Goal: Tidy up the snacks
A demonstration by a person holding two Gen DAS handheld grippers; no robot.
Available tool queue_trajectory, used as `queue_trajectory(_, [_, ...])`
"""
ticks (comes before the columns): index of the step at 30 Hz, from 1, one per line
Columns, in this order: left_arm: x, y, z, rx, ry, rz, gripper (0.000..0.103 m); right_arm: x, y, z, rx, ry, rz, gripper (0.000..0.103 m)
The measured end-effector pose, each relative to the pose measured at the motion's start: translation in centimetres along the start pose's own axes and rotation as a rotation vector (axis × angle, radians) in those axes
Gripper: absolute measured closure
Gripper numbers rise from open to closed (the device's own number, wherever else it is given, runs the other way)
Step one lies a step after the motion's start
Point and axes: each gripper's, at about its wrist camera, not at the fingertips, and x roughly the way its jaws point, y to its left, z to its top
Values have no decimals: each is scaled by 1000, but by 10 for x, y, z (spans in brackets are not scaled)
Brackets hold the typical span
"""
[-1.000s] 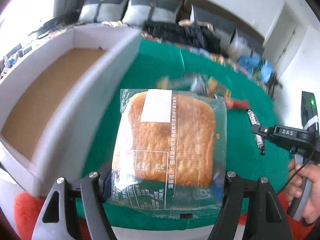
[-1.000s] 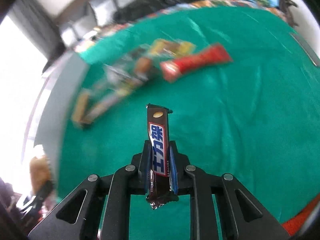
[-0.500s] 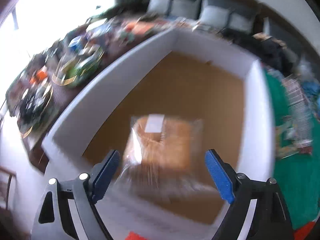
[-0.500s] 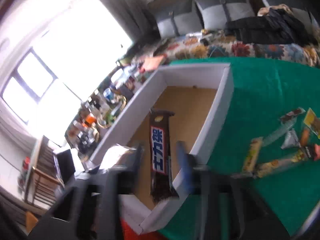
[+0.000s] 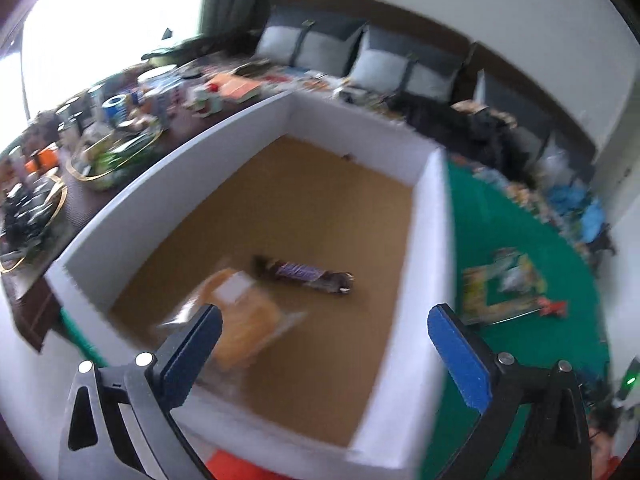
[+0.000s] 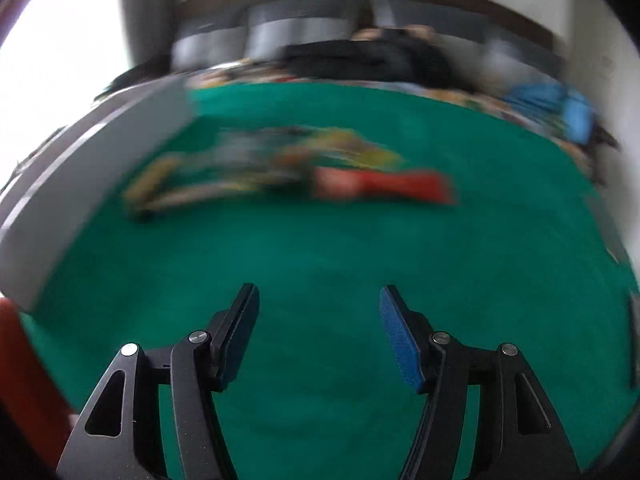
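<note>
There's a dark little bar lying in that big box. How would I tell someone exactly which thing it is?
Find the big white-walled box with the brown floor, beside the green cloth. On its floor lie two snacks: a bagged golden bread and, just beyond it, the chocolate bar. The bar is the slim dark one with a pale label along its middle.

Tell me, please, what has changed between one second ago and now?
Both snacks were let go: the bread packet and the chocolate bar now lie in the white box. The left gripper and right gripper are empty, jaws opening. Other snacks remain on the green cloth.
</note>
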Motion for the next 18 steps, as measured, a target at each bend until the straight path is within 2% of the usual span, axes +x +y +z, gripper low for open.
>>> queue_trajectory(3, [-7,-39,-5,51,1,-63,1,-13,-61,-26,101,-19,-111,37])
queue_trajectory(5, [-9,-74,-16,114,10,-123,1,-12,-89,-29,237,17,-128,36])
queue_trajectory(7, [-10,-113,-32,185,29,-180,1,-12,-107,-25,350,-5,-100,36])
queue_trajectory(10, [3,-178,-73,317,93,-232,1,-10,-100,-18,342,-24,-119,36])
queue_trajectory(13, [39,-228,-119,414,191,-206,1,-3,-84,-14,269,-1,-113,36])
queue_trajectory(15, [75,-245,-144,448,261,-166,1,2,-78,-17,221,26,-111,37])
queue_trajectory(18, [106,-249,-153,446,272,-101,1,6,-74,-28,204,77,-96,37])
